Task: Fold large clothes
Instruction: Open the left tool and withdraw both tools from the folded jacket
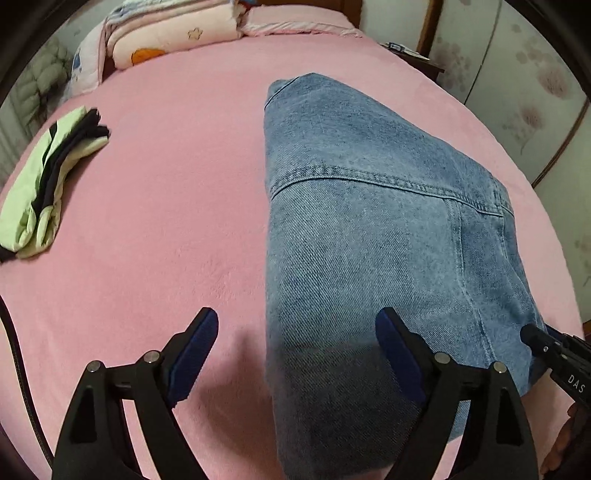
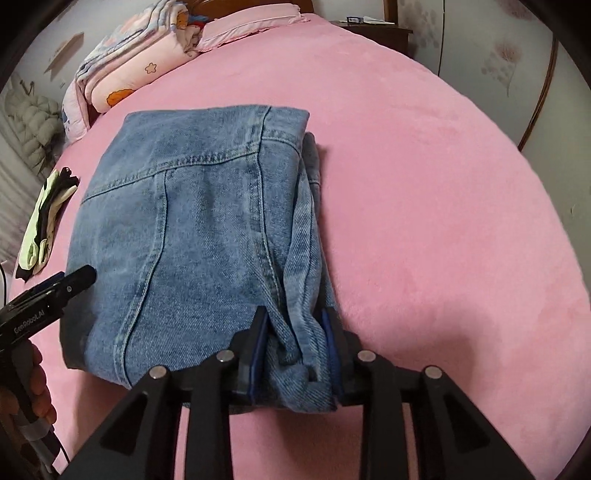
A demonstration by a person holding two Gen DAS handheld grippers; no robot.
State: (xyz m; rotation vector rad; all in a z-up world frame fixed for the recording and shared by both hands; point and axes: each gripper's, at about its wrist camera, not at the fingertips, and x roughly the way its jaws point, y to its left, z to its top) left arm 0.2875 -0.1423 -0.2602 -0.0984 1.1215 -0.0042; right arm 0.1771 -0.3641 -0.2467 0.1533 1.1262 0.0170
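Note:
A folded blue denim garment lies flat on the pink bed. My left gripper is open and straddles the denim's near left edge: one finger hangs over the pink cover, the other over the cloth. Nothing is pinched between them. My right gripper is shut on the bunched layers at the denim's near right edge, its blue pads pressing the folds from both sides. Each gripper shows in the other's view, the right gripper at the denim's corner and the left gripper at its left side.
A folded light green and dark garment lies at the bed's left side. Folded pink quilts are stacked at the head of the bed. A dark nightstand and wardrobe doors stand beyond the right edge.

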